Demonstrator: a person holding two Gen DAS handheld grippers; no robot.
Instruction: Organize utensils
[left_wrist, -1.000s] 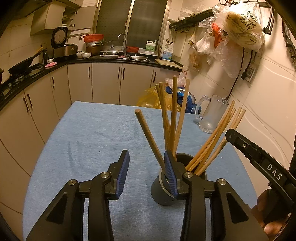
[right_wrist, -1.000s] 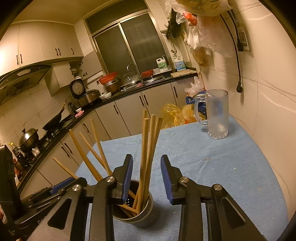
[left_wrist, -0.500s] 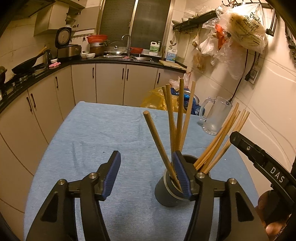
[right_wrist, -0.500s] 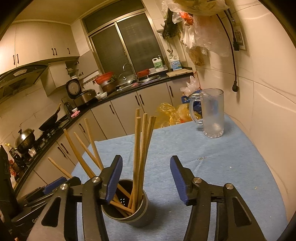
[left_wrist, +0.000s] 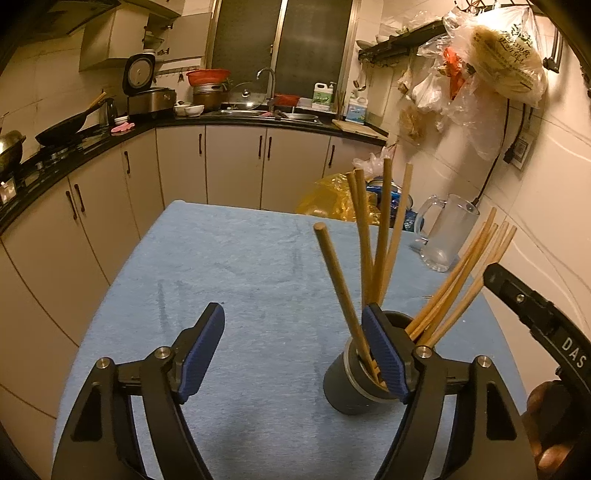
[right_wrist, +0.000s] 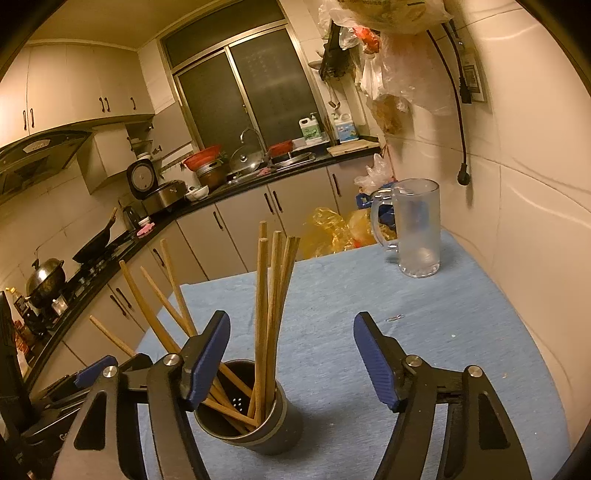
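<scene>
A dark grey utensil cup (left_wrist: 349, 387) (right_wrist: 258, 428) stands on the blue tablecloth (left_wrist: 240, 266) (right_wrist: 424, 332) with several wooden chopsticks (left_wrist: 369, 236) (right_wrist: 271, 295) upright and fanned out in it. My left gripper (left_wrist: 293, 332) hangs just left of the cup, its jaws opening with nothing between them; the right finger overlaps the cup's rim in this view. My right gripper (right_wrist: 290, 338) is above and just right of the cup, jaws opening; the upright chopsticks rise in the gap without touching the pads.
A glass mug (left_wrist: 445, 232) (right_wrist: 417, 229) stands at the table's far right near the wall. Yellow and blue bags (left_wrist: 340, 201) lie beyond the far edge. Cabinets, sink and stove line the left and back. A small clip-like thing (right_wrist: 394, 318) lies on the cloth.
Both grippers' jaws have spread apart wider. The cup and chopsticks stand where they were, and neither hand has shifted noticeably.
</scene>
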